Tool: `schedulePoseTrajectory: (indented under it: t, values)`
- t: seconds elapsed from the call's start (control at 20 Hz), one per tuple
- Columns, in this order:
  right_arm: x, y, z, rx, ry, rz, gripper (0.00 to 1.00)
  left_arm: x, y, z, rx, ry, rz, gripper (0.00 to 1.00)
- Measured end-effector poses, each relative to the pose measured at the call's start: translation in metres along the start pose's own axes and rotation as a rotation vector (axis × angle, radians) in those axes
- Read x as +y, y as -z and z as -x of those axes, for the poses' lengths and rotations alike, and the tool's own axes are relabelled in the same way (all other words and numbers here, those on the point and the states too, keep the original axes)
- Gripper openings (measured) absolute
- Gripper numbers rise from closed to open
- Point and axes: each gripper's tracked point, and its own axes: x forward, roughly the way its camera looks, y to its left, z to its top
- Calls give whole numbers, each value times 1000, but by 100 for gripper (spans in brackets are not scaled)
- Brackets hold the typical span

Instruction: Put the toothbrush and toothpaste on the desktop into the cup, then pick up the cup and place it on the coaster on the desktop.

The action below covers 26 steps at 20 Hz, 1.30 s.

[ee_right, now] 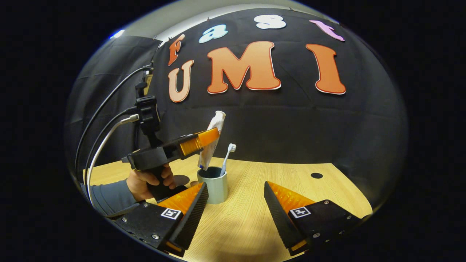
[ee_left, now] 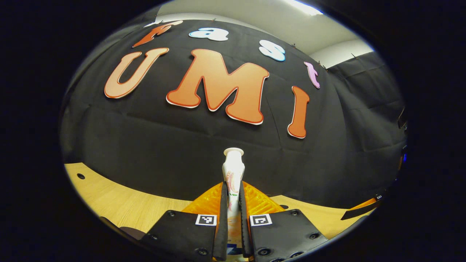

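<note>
While the toothpaste [ee_right: 212,142] is pinched by the left claw [ee_right: 207,140], cap up, long axis near upright, its lower end is seen inside the cup [ee_right: 213,187] on the counter [ee_right: 255,203]; toothbrush [ee_right: 228,157] already stands there; right claw [ee_right: 236,198] is held spread, nearer the cup

One cup [ee_right: 214,186] at six o'clock of one toothpaste tube [ee_right: 212,143], one toothbrush [ee_right: 228,157], two grippers, and perhaps one coaster [ee_right: 181,179] at the cup's nine o'clock

Matt wood-grain desktop [ee_right: 255,218], smooth matt cup [ee_right: 214,187], glossy plastic toothpaste tube [ee_left: 233,171], black cloth wall [ee_right: 291,120].
</note>
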Motion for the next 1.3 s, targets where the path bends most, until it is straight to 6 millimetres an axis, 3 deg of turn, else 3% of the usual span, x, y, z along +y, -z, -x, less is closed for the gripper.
schedulePoseTrajectory:
  t: [0.3,0.65,0.8,0.95,1.05,1.15,1.2,1.3]
  values:
    - [-2,3,4,10,9,-13,93,6,33,-4,65,-12,28,19]
    - [5,4,5,20,9,-23,93,6,47,1,152,-24,26,25]
    - [12,4,5,22,5,-21,93,6,41,17,160,-20,31,35]
    - [20,4,2,39,9,-26,93,11,20,33,142,-23,24,38]
    - [27,3,-2,52,13,-33,93,12,6,45,135,-22,12,51]
    - [33,0,-7,66,18,-40,93,19,-4,61,153,-48,-26,80]
    - [36,1,-11,79,24,-43,93,24,-10,71,163,-62,-40,89]
    - [44,4,-20,121,29,-50,93,29,-21,88,175,-79,-59,94]
